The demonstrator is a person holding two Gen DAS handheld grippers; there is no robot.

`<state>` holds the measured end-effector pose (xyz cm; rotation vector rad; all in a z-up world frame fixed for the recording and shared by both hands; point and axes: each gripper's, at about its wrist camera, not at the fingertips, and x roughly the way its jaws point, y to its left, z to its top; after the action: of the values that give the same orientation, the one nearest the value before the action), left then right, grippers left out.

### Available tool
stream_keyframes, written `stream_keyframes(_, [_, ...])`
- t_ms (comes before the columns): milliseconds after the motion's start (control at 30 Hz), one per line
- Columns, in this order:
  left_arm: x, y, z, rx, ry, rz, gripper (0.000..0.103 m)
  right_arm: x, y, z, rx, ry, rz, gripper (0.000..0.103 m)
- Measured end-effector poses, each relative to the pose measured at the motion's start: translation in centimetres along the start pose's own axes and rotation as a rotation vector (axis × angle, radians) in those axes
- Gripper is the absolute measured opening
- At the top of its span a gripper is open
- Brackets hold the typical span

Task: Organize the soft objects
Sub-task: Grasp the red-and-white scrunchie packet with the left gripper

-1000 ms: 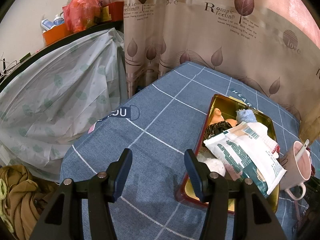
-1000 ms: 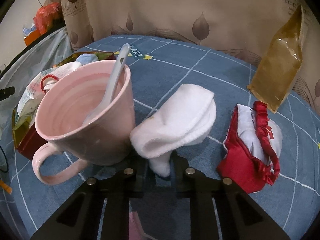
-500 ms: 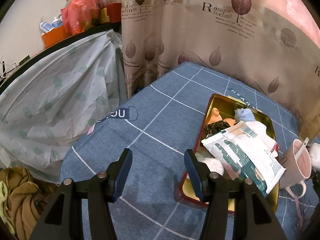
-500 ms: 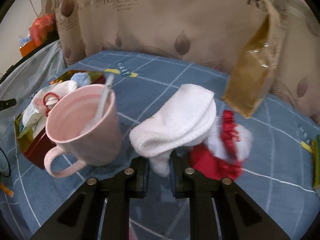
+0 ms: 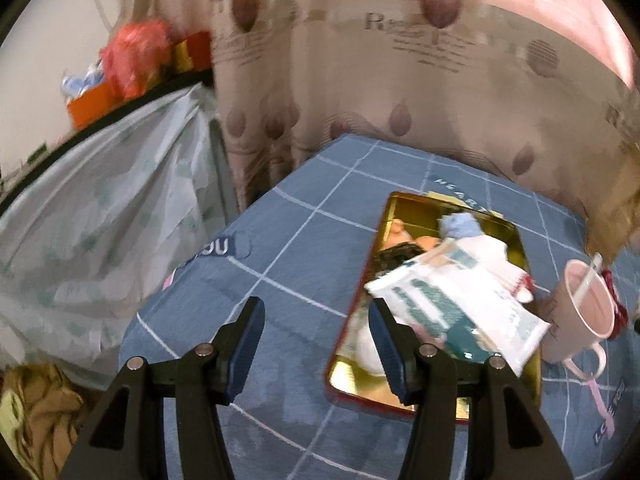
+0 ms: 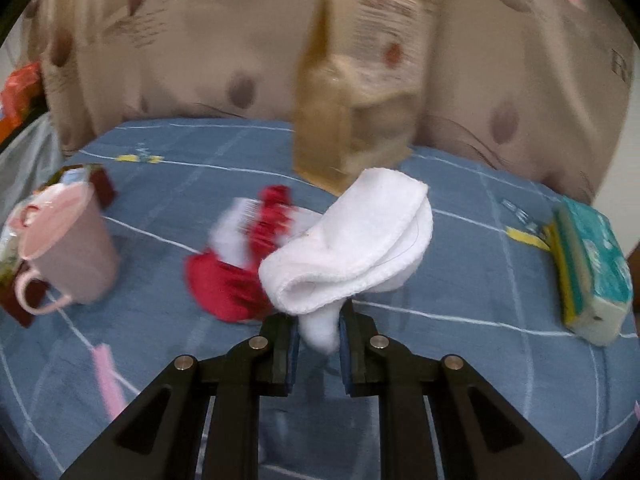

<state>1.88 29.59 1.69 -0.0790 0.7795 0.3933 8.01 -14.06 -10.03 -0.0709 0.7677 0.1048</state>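
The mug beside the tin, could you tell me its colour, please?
Pale pink mug, clearest from the right wrist.

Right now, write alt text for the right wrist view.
The right gripper pinches a folded white sock above a blue checked tablecloth. Behind it lie a red and white cloth, a pink mug at left, a tissue pack at right, and a brown bag against the curtain.

The blue tablecloth (image 5: 304, 264) reads "HEART" and, blurred, perhaps "YOU"; the curtain (image 5: 400, 80) lettering is illegible.
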Motion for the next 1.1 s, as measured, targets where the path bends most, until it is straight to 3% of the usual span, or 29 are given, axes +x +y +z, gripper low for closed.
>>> stream_keyframes(133, [-1.8,-2.9,0.0,0.064,-0.027,-0.052,0.055,0.6,-3.4,-1.1,0.059,0.027,-0.044,0.015])
stream_keyframes(433, [-5.4,-12.6,0.2,0.245,-0.031,-0.295,0.059,1.6,-7.6,-2.9,0.138,0.08,-0.082,0.015])
stream_keyframes(667, [-5.9,-22.4,-0.7,0.378,0.042,-0.497,0.059,1.8,-8.4,-3.2,0.147,0.086,-0.089,0.015])
stream_keyframes(800, [-5.4,-27.5,-2.1,0.449,0.086,-0.543,0.059,1.8,-8.3,-3.2,0.151,0.084,-0.086,0.015])
stream_keyframes(1100, [-1.5,-36.3,-3.0,0.505,0.193,-0.618,0.059,1.8,-8.6,-3.5,0.171,0.079,-0.066,0.015])
